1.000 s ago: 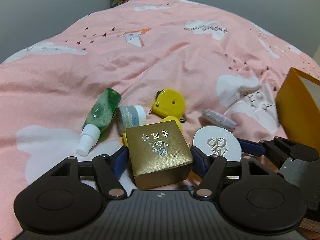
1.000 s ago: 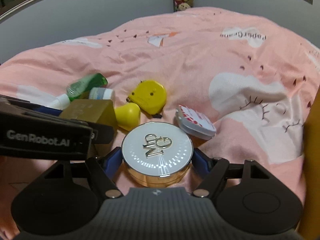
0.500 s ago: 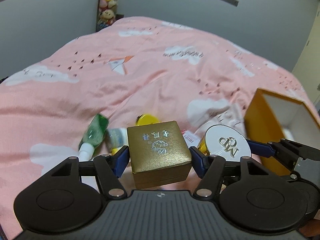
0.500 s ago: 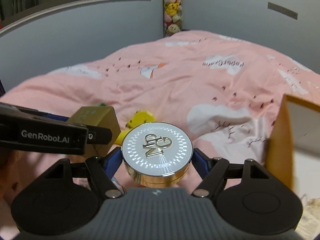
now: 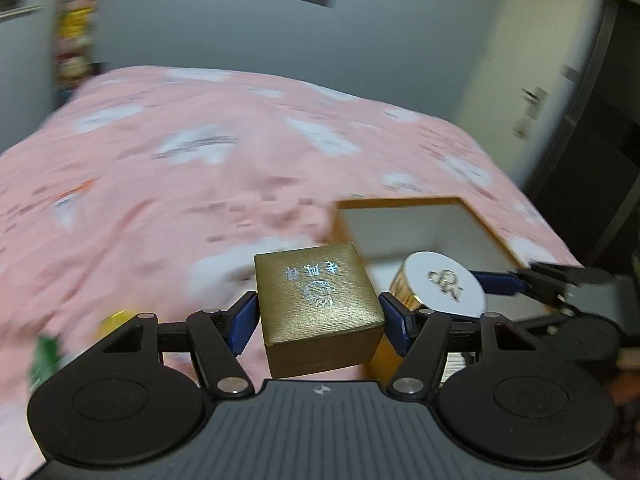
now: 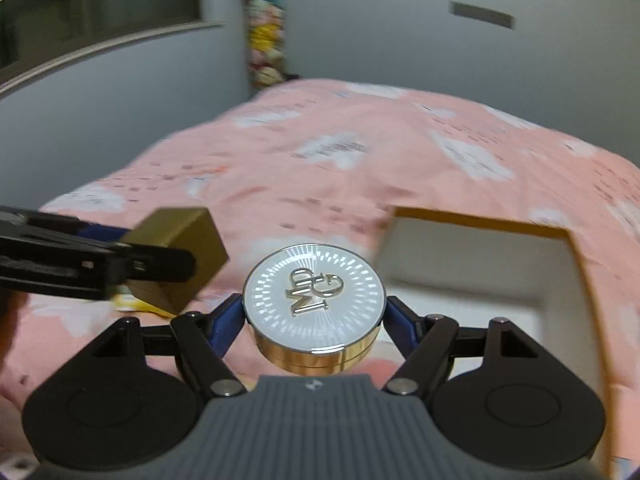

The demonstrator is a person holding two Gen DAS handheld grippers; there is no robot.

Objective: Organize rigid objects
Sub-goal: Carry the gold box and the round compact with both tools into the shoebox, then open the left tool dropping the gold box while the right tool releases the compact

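Note:
My left gripper (image 5: 319,320) is shut on a small gold box (image 5: 316,304) with silver lettering, held in the air above the pink bedspread (image 5: 180,184). My right gripper (image 6: 315,318) is shut on a round compact (image 6: 315,298) with a white lid and gold rim. In the left wrist view the round compact (image 5: 442,288) hangs just right of the gold box, over the open yellow box (image 5: 420,216) with a white inside. In the right wrist view the gold box (image 6: 184,248) floats at the left and the yellow box (image 6: 480,256) lies at the right.
A yellow object (image 5: 116,318) and a green bottle (image 5: 44,356) lie blurred on the bed at the lower left of the left wrist view. Grey walls, a door (image 5: 532,92) and a column of plush toys (image 6: 266,36) stand beyond the bed.
Both grippers have risen off the bed with their objects and swung toward the yellow box, which now shows its open top. The pile of small items has dropped out of view.

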